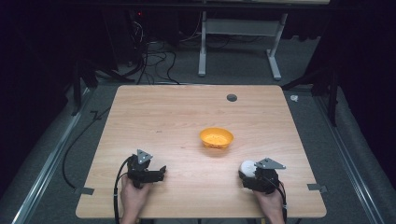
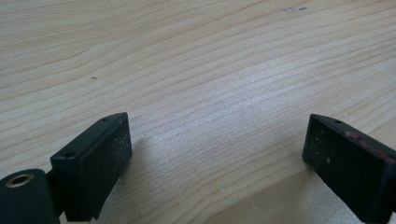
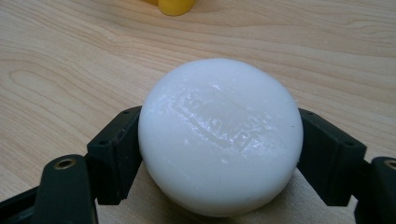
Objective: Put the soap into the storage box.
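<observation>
**White puck gripped, bowl ahead**

Right gripper (image 1: 254, 176) sits low at the near right of the counter (image 1: 154, 116). Its jaws are clamped on a white puck (image 3: 219, 135), one jaw on each flank; the puck is round, glossy, with faint raised lettering on its top face. In the high view the puck (image 1: 247, 168) shows just at the gripper's front, close over the counter; whether it rests on the wood or is just lifted, I cannot tell.

Orange bowl (image 1: 216, 138) stands near mid-counter, ahead and slightly left of the puck, apart from it. Its rim (image 3: 175, 6) peeks in at the top of the right gripper view.

Left gripper (image 2: 215, 144) rests at the near left, jaws wide apart, nothing between them but bare wood. Well apart from bowl and puck.

Step in hand, as I judge it: the grasp is made; the carry to the bowl is not yet done.

Next move likely calls for a lift clear of the counter, travel forward and left, height enough to pass the bowl's rim, then release over its centre. The puck's smooth, curved flanks may slip, so a firm hold is needed.
</observation>
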`<state>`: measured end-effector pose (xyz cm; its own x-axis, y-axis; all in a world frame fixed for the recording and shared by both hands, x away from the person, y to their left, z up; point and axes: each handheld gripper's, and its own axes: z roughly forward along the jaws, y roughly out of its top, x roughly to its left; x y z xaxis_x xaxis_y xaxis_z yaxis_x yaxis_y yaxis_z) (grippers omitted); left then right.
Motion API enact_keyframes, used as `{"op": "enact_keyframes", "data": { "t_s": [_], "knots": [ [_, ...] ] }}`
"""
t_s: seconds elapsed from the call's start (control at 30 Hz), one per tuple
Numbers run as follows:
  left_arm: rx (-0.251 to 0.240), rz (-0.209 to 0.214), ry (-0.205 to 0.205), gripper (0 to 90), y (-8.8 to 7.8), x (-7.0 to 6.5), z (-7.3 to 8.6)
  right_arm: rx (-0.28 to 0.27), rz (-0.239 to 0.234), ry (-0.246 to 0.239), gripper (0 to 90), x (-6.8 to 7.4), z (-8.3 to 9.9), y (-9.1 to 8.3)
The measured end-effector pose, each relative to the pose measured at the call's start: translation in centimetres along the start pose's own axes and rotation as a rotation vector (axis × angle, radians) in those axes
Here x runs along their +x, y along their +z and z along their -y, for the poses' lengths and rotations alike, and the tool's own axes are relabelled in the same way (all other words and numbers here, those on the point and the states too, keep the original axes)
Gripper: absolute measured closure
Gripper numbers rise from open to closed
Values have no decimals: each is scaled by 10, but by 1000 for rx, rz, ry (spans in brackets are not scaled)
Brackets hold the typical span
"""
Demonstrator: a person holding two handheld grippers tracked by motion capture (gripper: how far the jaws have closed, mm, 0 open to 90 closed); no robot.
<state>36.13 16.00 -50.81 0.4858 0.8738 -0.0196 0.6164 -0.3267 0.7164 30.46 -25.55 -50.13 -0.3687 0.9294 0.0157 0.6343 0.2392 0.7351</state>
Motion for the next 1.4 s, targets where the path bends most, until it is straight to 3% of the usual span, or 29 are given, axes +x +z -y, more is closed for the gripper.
{"op": "enact_keyframes", "data": {
  "t_s": [0.77,1.4],
  "knots": [
    [-1,0,-1,87,0,0,0,14,-14,-17,246,2,-5,3],
    [-1,0,0,89,0,0,0,-45,-62,-7,247,5,-19,-5]
  ]
}}
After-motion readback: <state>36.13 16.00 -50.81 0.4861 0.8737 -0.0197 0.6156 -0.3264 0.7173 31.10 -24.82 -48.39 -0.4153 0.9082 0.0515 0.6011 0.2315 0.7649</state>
